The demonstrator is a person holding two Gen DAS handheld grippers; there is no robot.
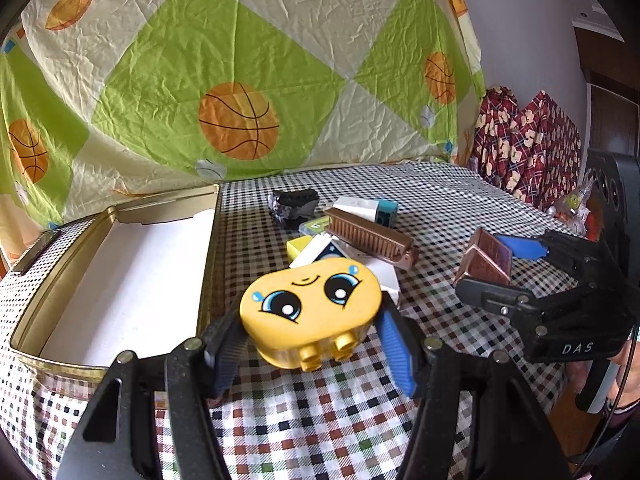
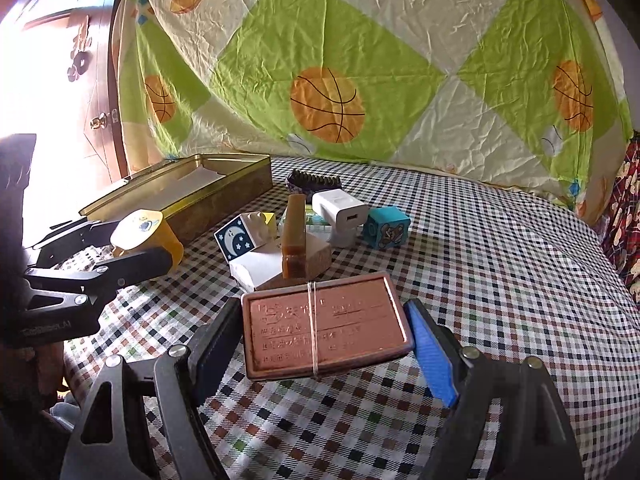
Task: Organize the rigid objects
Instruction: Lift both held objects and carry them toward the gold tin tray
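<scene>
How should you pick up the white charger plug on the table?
Pinch the white charger across its two flat side walls, coming from above. Its body is boxy, and the blue cube and the other pieces crowd its sides, so the top seems the freest way in.

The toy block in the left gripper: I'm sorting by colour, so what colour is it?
Yellow toy block, with a cartoon face; clearest in the left wrist view.

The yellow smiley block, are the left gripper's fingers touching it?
Touching. In the left wrist view both fingers of the left gripper press against the sides of the yellow smiley block, holding it above the checked tablecloth.
</scene>
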